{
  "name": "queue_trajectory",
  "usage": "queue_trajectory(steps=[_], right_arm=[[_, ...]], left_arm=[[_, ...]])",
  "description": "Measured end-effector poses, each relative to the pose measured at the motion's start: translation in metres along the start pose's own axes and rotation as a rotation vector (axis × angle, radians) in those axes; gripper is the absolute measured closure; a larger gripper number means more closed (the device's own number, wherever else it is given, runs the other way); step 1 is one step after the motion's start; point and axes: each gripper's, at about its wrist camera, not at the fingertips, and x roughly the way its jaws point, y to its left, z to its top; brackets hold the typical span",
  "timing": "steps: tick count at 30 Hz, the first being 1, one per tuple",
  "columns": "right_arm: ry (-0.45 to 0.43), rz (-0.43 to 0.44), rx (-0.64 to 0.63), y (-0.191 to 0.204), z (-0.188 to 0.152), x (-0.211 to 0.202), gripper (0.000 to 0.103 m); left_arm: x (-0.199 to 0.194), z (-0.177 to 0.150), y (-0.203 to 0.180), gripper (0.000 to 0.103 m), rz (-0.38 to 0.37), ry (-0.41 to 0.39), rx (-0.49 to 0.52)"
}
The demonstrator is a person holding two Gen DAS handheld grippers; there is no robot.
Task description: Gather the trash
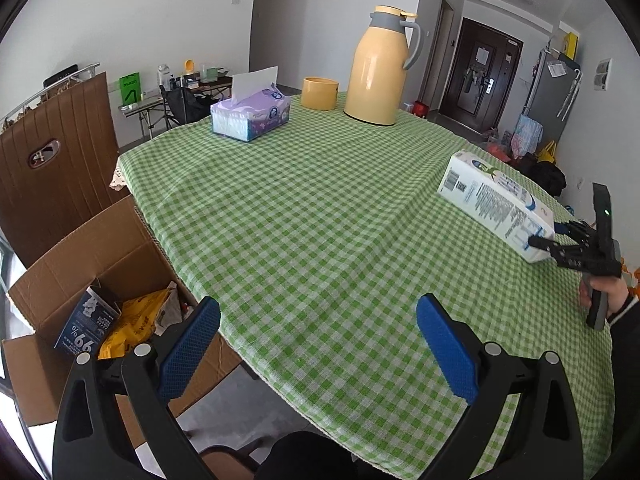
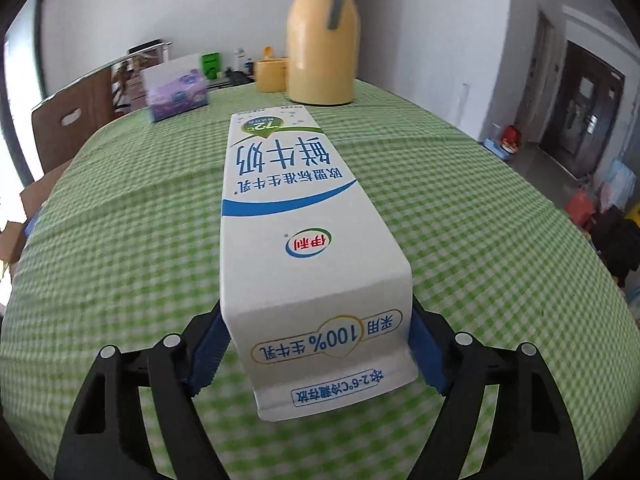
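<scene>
You're in a home, in its dining area. Your worktop (image 1: 320, 208) wears a green checked cloth and carries a yellow thermos jug (image 1: 378, 68), a matching cup (image 1: 319, 93) and a tissue box (image 1: 251, 114). A brown dining chair (image 1: 52, 160) stands beside it. Behind you'll see a dark entrance door (image 1: 478, 80), a grey fridge (image 1: 550, 96), and bags on the floor (image 1: 528, 136).
</scene>
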Motion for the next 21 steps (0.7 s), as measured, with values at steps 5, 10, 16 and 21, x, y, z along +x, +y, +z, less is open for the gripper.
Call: queue_trajectory(steps=[5,10,16,21], right_arm=[[-0.010,-0.042,-0.124,0.045,-0.037,-0.045,0.022],[-0.121,-0.151,0.080,0.021,-0.057,-0.094,0.016],[-0.138,-0.172,0.336,0.018,-0.082,-0.119,0.016],[-0.033,-0.323,0.304,0.045,-0.073,-0.090,0.039]], left_arm=[[0.024,0.004,-0.031,0.008,-0.082,0.035,0.045],[0.044,0.012,-0.076,0.008,-0.196,0.048,0.112],[0.071,0.039,-0.121,0.008,-0.267,0.003,0.188],[0.108,0.068,-0.131,0.008,-0.392,0.053,0.142]])
